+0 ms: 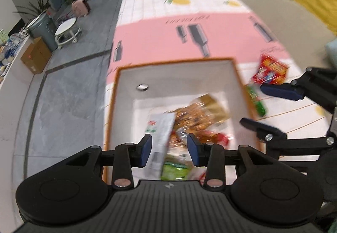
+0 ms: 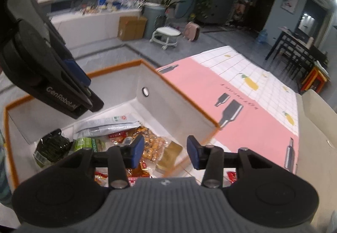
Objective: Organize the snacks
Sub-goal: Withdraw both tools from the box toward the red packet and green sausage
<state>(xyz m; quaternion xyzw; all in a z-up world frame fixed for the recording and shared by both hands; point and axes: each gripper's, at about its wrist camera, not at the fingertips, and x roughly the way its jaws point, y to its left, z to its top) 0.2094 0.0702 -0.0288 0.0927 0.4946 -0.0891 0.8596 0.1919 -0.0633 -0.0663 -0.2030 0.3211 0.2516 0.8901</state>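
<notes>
Over the white storage box [image 1: 179, 77] with its orange rim, both grippers hung above the load. Item: left gripper [image 1: 169, 147], jaws part open, nothing pinched; a white packet [image 1: 161, 134] lay below and between them, apparently resting in the box and not gripped. Item: right gripper [image 2: 166, 149], jaws likewise part open and empty, poised over the box's near corner, an amber packet of fried snacks [image 2: 151, 144] beneath. Item: contents, heaped loosely at the bottom, seemingly dropped in without arranging: a white packet, amber snacks, a green packet [image 2: 88, 144], a dark green pouch [image 2: 50, 146] toward nine o'clock, red wrappers [image 2: 101, 178] at six. Item: still outside, on the pink-and-white cloth [image 1: 147, 37] at three o'clock of the box in the left view, a red packet [image 1: 270, 72] and a green one [image 1: 257, 100] just beside the wall, presumably next to be collected. Most snacks appeared gathered; a few remained.
</notes>
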